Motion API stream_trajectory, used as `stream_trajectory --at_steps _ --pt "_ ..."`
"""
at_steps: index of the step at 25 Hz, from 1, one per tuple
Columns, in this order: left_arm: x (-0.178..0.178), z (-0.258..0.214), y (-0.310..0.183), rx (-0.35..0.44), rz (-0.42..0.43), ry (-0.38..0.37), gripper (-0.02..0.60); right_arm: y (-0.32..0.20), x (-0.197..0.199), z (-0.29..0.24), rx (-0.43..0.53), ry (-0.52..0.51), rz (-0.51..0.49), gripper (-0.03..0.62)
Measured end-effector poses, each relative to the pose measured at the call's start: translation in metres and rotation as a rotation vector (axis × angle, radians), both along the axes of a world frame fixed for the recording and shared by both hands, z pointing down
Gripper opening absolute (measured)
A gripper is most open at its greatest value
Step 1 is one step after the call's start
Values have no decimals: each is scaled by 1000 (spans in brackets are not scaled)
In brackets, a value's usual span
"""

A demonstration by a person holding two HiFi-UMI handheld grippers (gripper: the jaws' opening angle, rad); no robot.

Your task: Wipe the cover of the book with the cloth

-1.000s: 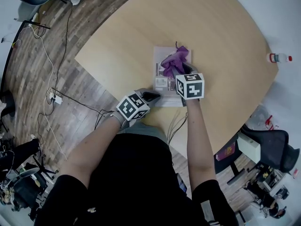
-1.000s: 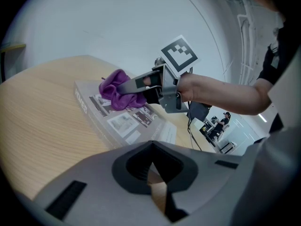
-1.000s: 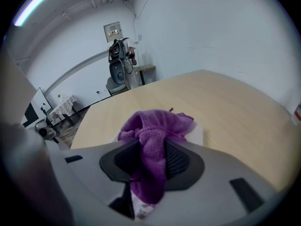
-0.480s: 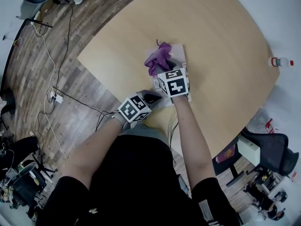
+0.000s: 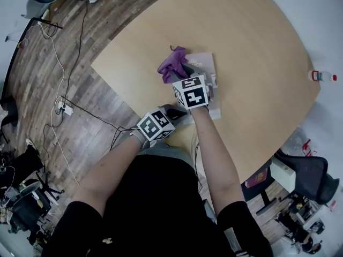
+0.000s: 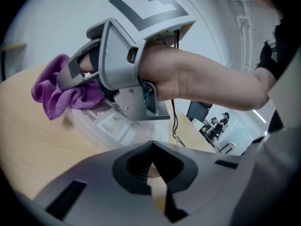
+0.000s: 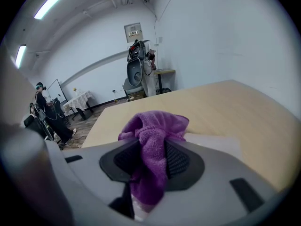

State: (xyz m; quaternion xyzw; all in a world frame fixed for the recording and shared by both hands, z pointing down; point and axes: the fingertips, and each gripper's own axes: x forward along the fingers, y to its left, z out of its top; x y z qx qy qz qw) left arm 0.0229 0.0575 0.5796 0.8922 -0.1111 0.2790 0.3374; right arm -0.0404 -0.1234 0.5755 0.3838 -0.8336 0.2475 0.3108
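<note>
Shifted left across the book [image 5: 206, 63] since a second ago: right gripper [image 5: 181, 73], pinching the purple cloth [image 5: 171, 64] tight between its pads. Bunches ahead of those jaws now, spilling past the cover's left edge onto the table [image 5: 257, 47]. Unmoved: left gripper [image 5: 180, 112], jaws pressed together, tips at the book's near corner, just behind the right one. Far off to the right, a small bottle [image 5: 320, 76]. Across the left gripper's view, the right hand [image 6: 164, 74], blocking most of the book.
</note>
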Motion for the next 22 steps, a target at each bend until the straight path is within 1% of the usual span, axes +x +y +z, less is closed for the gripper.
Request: stream_trajectory --at_steps 6,9,18,22 --pt "2 0 1 -6 -4 2 17 -16 11 -1 27 -6 19 147" --pt "1 0 1 -4 -7 1 17 -23 23 -2 36 -3 44 147" --pt "0 0 0 1 -10 2 17 -41 88 -4 48 21 171 149" --pt "1 1 1 2 -8 2 17 -41 117 -4 42 9 246 149"
